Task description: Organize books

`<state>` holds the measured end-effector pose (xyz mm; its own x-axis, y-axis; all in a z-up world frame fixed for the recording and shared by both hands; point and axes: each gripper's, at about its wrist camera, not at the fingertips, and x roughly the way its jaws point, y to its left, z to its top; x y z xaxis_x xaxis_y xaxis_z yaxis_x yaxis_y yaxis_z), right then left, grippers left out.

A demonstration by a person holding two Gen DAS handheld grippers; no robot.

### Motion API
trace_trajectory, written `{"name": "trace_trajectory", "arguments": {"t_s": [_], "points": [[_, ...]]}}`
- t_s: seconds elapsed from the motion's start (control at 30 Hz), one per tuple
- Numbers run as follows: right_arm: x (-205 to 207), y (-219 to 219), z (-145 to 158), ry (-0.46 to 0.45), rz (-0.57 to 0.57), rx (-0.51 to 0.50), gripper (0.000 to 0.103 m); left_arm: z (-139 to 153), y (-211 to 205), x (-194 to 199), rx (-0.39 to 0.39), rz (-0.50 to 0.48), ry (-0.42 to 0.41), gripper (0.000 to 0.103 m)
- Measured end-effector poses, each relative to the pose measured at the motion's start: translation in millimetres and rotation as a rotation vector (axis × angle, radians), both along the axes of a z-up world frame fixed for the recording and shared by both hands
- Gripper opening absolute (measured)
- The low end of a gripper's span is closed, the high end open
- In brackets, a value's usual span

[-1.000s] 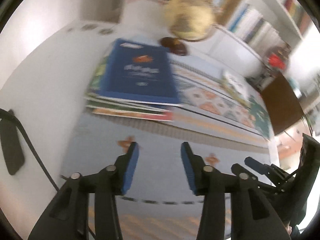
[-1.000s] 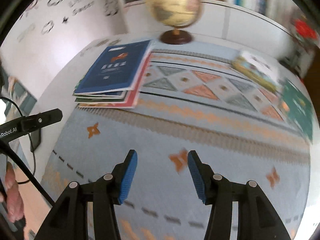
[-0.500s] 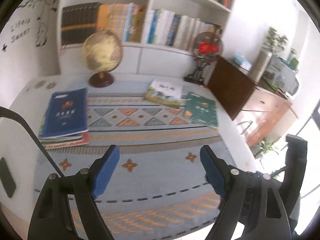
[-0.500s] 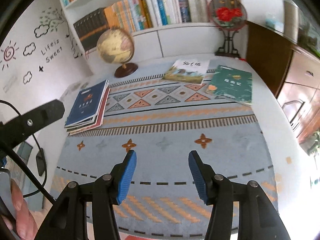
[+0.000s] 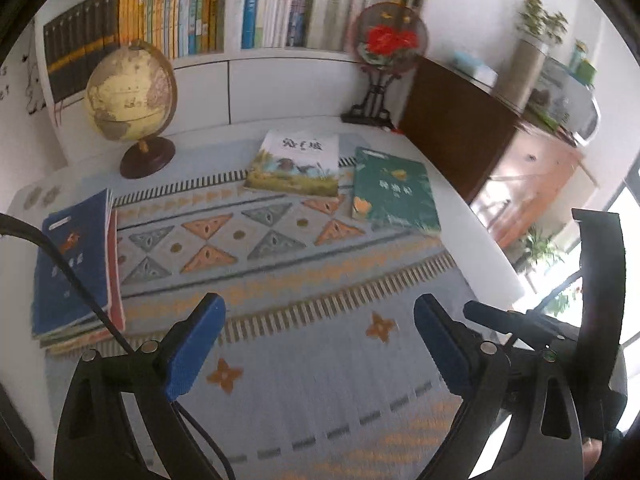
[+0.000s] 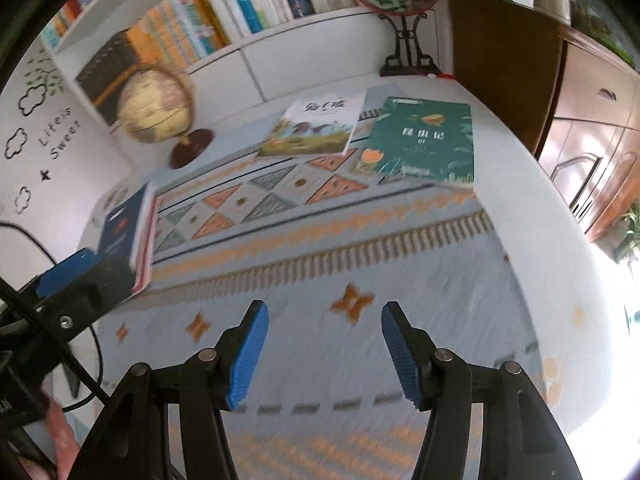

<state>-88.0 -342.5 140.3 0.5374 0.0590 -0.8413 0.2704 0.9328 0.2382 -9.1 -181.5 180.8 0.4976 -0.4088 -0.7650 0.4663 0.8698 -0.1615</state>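
Note:
A stack of books topped by a blue book (image 5: 72, 264) lies at the left on the patterned cloth (image 5: 280, 360); it also shows in the right wrist view (image 6: 122, 228). A white picture book (image 5: 294, 162) (image 6: 316, 126) and a green book (image 5: 394, 190) (image 6: 424, 140) lie flat side by side at the far right of the cloth. My left gripper (image 5: 316, 344) is open wide and empty above the near cloth. My right gripper (image 6: 322, 354) is open and empty, also over the near cloth, short of the two flat books.
A globe (image 5: 130, 92) stands at the back left. A round fan ornament with red flowers (image 5: 386, 40) stands at the back right. Bookshelves (image 5: 200, 20) fill the back wall. A dark wooden cabinet (image 5: 460, 120) borders the table's right side. A cable (image 5: 80, 280) crosses the left view.
Both grippers have swung away from the blue stack toward the right, bringing the white and green books into view. The left jaws have opened wider.

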Motion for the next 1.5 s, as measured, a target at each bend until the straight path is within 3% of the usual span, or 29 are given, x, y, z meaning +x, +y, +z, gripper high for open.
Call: {"name": "trace_trajectory", "arguments": {"t_s": [0.17, 0.5, 0.63, 0.9, 1.1, 1.2, 1.27, 1.5], "points": [[51, -28, -9, 0.05, -0.038, 0.015, 0.057, -2, -14, 43, 0.005, 0.003, 0.018, 0.095], [93, -75, -19, 0.096, -0.121, 0.004, 0.057, -9, -57, 97, -0.024, -0.073, 0.042, 0.095], [102, -95, -26, 0.09, -0.142, -0.03, 0.057, -26, -80, 117, -0.04, -0.094, 0.086, 0.095], [135, -150, -55, 0.126, -0.164, -0.074, 0.057, -80, -126, 154, -0.108, -0.107, 0.258, 0.092], [153, -181, -73, 0.137, -0.16, -0.041, 0.057, -106, -162, 172, -0.06, -0.112, 0.268, 0.09], [162, -187, -79, 0.139, -0.14, -0.051, 0.057, -123, -175, 180, -0.024, -0.113, 0.294, 0.082], [166, -189, -82, 0.132, -0.11, -0.036, 0.056, -133, -181, 185, -0.007, -0.106, 0.325, 0.081], [177, -195, -96, 0.157, -0.083, -0.064, 0.056, -151, -187, 187, -0.015, -0.085, 0.367, 0.081]]}}
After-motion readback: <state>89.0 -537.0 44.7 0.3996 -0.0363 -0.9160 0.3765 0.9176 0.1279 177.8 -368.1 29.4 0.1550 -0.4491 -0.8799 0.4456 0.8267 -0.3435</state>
